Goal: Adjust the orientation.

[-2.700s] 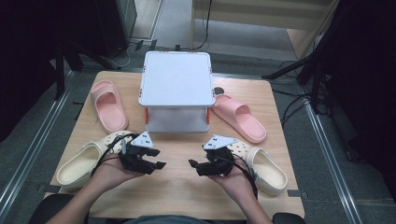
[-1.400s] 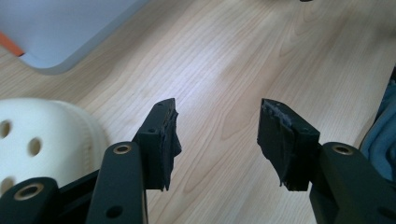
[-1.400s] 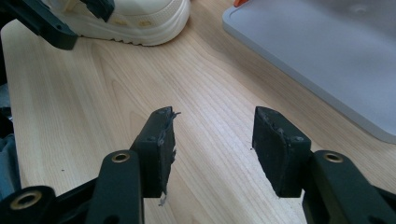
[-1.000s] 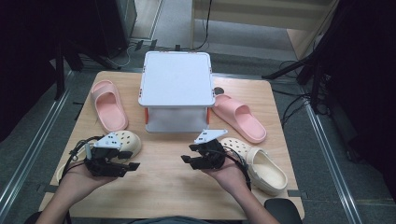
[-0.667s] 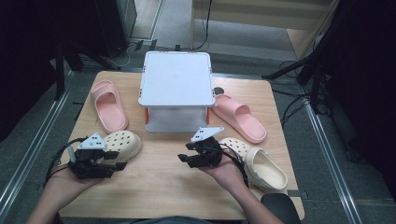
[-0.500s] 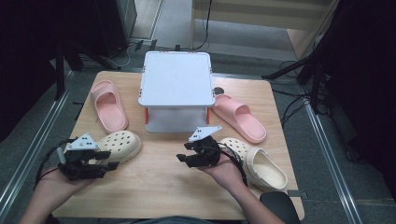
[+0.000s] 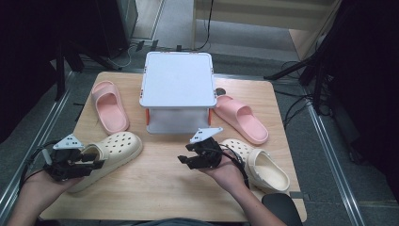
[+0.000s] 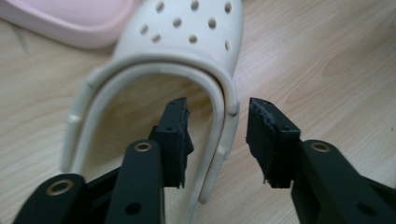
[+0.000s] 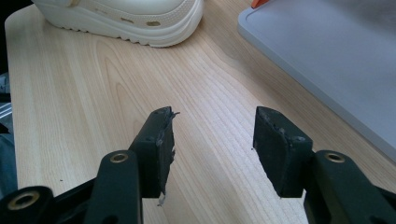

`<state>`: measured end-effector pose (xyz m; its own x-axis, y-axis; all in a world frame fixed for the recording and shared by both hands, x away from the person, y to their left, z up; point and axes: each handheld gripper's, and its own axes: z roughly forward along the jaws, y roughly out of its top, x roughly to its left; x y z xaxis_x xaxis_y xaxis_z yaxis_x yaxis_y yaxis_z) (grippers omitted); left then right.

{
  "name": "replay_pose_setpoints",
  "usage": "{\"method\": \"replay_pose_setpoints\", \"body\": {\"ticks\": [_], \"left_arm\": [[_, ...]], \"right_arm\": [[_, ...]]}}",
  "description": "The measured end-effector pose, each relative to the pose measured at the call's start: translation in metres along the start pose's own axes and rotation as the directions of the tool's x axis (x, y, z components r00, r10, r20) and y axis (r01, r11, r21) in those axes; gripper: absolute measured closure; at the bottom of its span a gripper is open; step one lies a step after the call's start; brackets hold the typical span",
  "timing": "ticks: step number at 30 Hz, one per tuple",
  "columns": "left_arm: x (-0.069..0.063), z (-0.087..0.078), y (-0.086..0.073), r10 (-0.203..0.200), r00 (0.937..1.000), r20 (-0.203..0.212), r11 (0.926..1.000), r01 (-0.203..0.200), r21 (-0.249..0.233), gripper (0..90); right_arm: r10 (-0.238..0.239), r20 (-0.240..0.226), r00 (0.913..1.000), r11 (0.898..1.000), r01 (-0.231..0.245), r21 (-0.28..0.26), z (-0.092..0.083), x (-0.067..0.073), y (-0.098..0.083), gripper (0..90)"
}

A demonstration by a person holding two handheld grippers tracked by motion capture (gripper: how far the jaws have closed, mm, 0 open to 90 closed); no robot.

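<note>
— Since a second ago the left gripper [image 7: 94,160] has slid out toward 8 o'clock on the light wooden table [image 7: 155,193], to the heel of the cream perforated foam clog [image 7: 113,148], and its jaws have just been closing. What can't you make out?

— Whether the pads press yet. In the left gripper view the clog's heel strap [image 8: 222,121] stands between the jaws; the pad at 3 o'clock shows a sliver of gap, and the other sits inside the heel opening. The clog's heel is hidden under the hand in the high view.

— And the other hand?

— The right gripper [image 7: 188,157] hovers at table centre, jaws well apart, nothing between them, bare wood beneath.

— Room to move?

— The table's edge lies close at 8 o'clock of the clog. A pale pink rubber slide [image 7: 109,106] sits just beside its toe at 12, the white lidded plastic box [image 7: 176,84] at 2. Open wood stretches toward 4.
</note>
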<state>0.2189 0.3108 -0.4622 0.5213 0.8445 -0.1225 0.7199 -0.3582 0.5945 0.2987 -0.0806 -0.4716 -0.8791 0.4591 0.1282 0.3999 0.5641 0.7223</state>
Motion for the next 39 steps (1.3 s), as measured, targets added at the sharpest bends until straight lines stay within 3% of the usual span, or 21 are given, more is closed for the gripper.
{"method": "replay_pose_setpoints", "body": {"ticks": [3, 9, 17, 20, 23, 27, 31, 39], "left_arm": [[0.000, 0.011, -0.001, 0.012, 0.9999, -0.003, 0.9992, -0.012, 0.038, 62.3], [-0.001, 0.026, 0.003, 0.044, 0.9989, 0.014, 0.9978, -0.045, 0.048, 73.3], [0.000, 0.019, 0.010, 0.064, 0.9977, -0.023, 0.9979, -0.064, 0.001, 77.1], [-0.003, 0.014, 0.016, 0.046, 0.9988, 0.013, 0.9986, -0.046, -0.026, 77.4], [-0.013, 0.014, 0.024, 0.062, 0.9976, 0.030, 0.9972, -0.061, -0.044, 77.4], [-0.027, 0.021, 0.041, 0.094, 0.9901, 0.105, 0.9943, -0.087, -0.062, 77.2], [-0.047, 0.033, 0.056, 0.147, 0.9798, 0.136, 0.9883, -0.140, -0.062, 77.1], [-0.087, 0.063, 0.080, 0.255, 0.9469, 0.196, 0.9670, -0.252, -0.037, 76.9]], "right_arm": [[-0.003, 0.000, 1.0000, 1.000, 0.003, 0.003, 0.001, 0.000, 0.000, 48.4], [-0.007, 0.002, 1.0000, 1.000, 0.007, 0.010, 0.002, 0.001, 0.000, 48.2], [-0.002, 0.007, 1.0000, 1.000, 0.002, 0.008, 0.001, 0.001, -0.001, 48.0], [0.000, 0.013, 0.9999, 1.000, 0.000, 0.004, 0.000, 0.000, -0.002, 48.1], [0.006, 0.020, 0.9998, 1.000, -0.006, -0.005, -0.003, 0.000, -0.003, 48.1], [0.019, 0.033, 0.9993, 1.000, -0.019, -0.017, -0.008, 0.000, -0.007, 48.2], [0.040, 0.044, 0.9982, 0.999, -0.038, -0.032, -0.013, 0.000, -0.011, 48.2], [0.081, 0.085, 0.9930, 0.995, -0.076, -0.060, -0.026, 0.000, -0.022, 48.2]]}}
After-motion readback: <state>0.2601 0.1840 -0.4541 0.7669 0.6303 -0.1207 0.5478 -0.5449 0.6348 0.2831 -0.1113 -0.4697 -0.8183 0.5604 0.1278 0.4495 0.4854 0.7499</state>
